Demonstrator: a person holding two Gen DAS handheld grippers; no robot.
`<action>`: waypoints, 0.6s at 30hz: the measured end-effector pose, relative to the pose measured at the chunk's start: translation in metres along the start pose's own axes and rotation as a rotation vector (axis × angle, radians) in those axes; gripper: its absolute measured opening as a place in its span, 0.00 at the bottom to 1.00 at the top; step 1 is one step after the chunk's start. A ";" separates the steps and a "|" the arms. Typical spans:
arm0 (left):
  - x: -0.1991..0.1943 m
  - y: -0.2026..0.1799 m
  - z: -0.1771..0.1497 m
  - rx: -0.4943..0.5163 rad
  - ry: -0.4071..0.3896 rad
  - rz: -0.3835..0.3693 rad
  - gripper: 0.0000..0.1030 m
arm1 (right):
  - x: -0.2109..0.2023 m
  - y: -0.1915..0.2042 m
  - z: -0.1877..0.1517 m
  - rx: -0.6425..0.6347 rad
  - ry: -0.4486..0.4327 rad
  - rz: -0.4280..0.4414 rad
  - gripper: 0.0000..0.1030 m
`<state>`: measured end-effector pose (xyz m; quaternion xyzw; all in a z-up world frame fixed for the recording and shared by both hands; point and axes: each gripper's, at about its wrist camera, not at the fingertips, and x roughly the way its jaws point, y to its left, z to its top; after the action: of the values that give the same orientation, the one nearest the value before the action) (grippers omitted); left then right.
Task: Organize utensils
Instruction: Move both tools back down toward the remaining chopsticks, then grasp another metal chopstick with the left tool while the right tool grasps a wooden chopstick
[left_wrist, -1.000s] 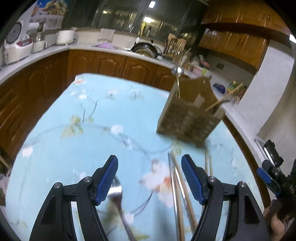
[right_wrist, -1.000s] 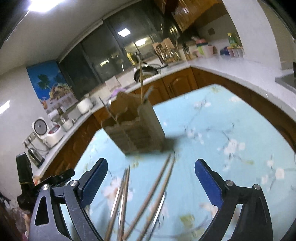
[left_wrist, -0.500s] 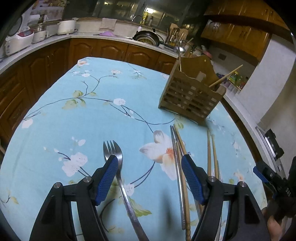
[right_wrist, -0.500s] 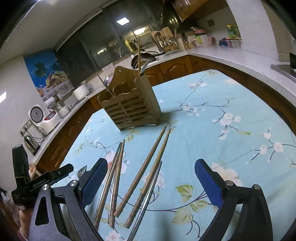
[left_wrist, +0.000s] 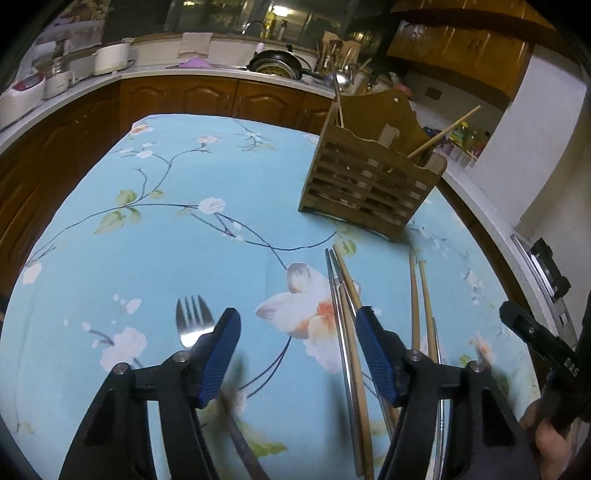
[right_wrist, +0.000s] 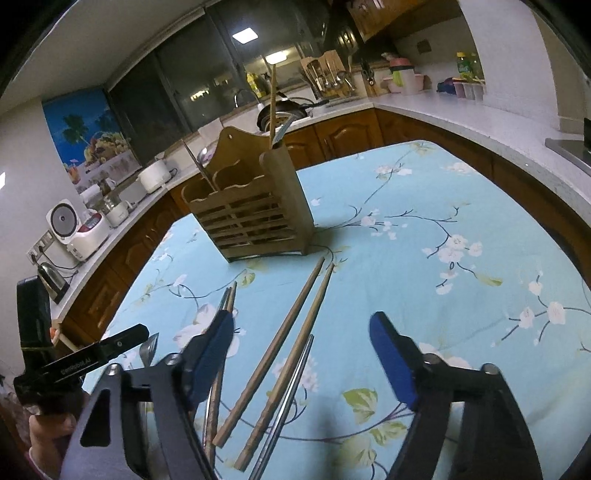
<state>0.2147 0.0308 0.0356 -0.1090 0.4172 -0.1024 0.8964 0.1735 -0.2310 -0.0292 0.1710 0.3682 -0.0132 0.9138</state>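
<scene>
A wooden slatted utensil holder (left_wrist: 369, 184) stands on the blue floral tablecloth (left_wrist: 166, 229), also in the right wrist view (right_wrist: 251, 218), with a chopstick and metal handles in it. A metal fork (left_wrist: 192, 321) lies just left of my open, empty left gripper (left_wrist: 297, 332). Metal and wooden chopsticks (left_wrist: 347, 332) lie under its right finger, with two wooden ones (left_wrist: 421, 306) further right. My right gripper (right_wrist: 301, 339) is open and empty over a wooden chopstick pair (right_wrist: 291, 339) and a metal one (right_wrist: 291, 391).
Counters with wooden cabinets (left_wrist: 207, 96) run around the table. Rice cookers (right_wrist: 77, 229), a kettle (right_wrist: 51, 280), a pan (left_wrist: 277, 66) and bottles (right_wrist: 465, 70) stand on them. The left hand-held gripper (right_wrist: 74, 362) shows at the left of the right wrist view.
Both grippers have tilted down and drawn back toward the table's near side. The fork and chopsticks show more fully; the holder looks farther away. Both stay open.
</scene>
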 end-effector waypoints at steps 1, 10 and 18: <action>0.004 -0.002 0.003 0.004 0.005 0.001 0.54 | 0.005 0.000 0.002 -0.003 0.010 -0.005 0.64; 0.039 -0.016 0.031 0.052 0.048 -0.001 0.41 | 0.044 0.007 0.024 -0.017 0.077 0.023 0.37; 0.072 -0.022 0.046 0.075 0.082 -0.005 0.35 | 0.094 0.007 0.036 -0.003 0.172 0.011 0.26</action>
<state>0.2937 -0.0043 0.0188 -0.0723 0.4490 -0.1246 0.8818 0.2666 -0.2261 -0.0667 0.1722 0.4443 0.0071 0.8792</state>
